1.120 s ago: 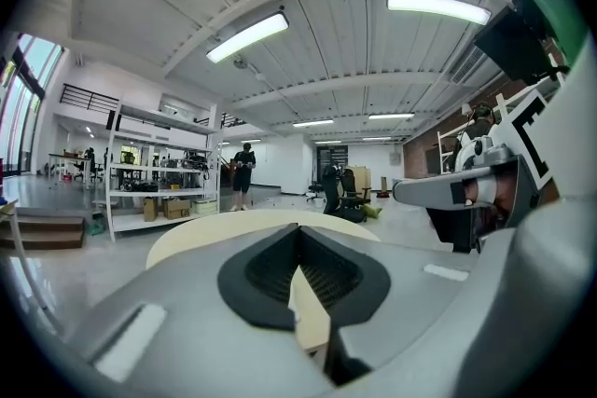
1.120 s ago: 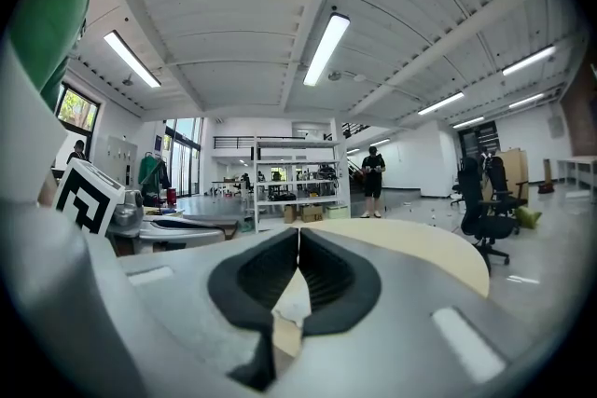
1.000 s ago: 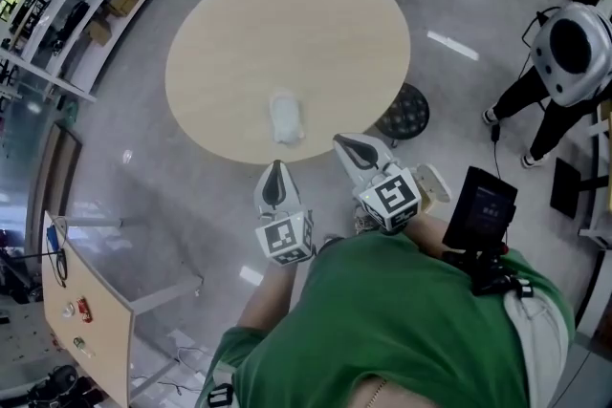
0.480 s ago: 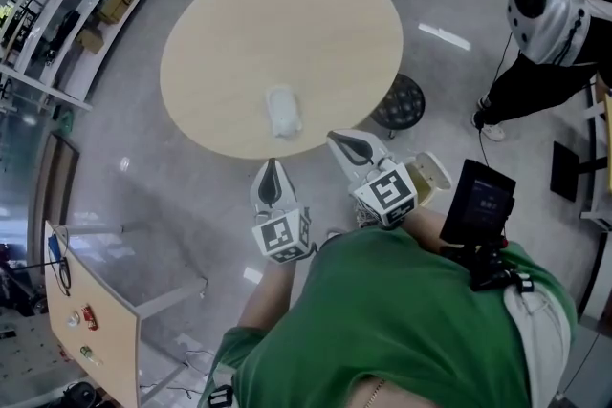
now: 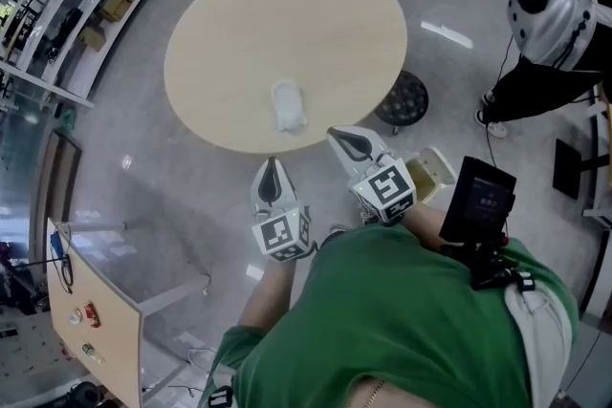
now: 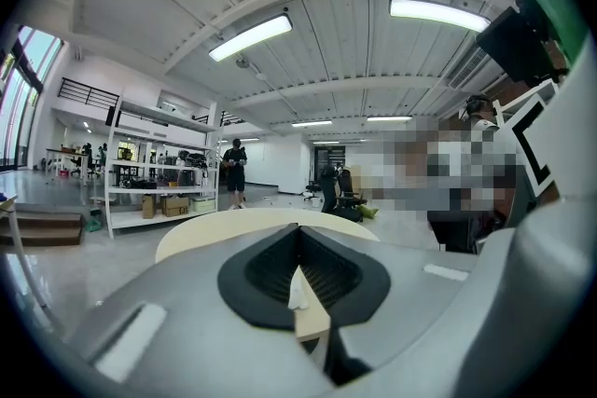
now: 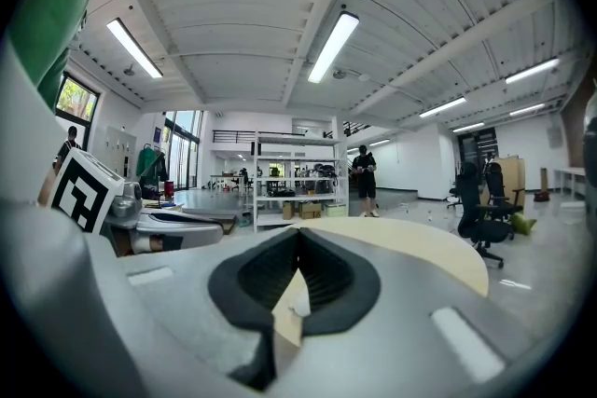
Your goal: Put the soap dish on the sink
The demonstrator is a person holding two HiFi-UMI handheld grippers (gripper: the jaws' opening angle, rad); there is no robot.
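White, likely plastic, the dish looks light, stiff and slick; its long rims seem the best hold. It lies on the table near the near edge, bare top all round. Both the left gripper and right gripper hang short of that edge, jaws pressed together, empty. No sink shows.

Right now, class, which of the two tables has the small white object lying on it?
The large round table: the white object lies near its close edge. The small rectangular table at lower left bears only tiny items, one red.
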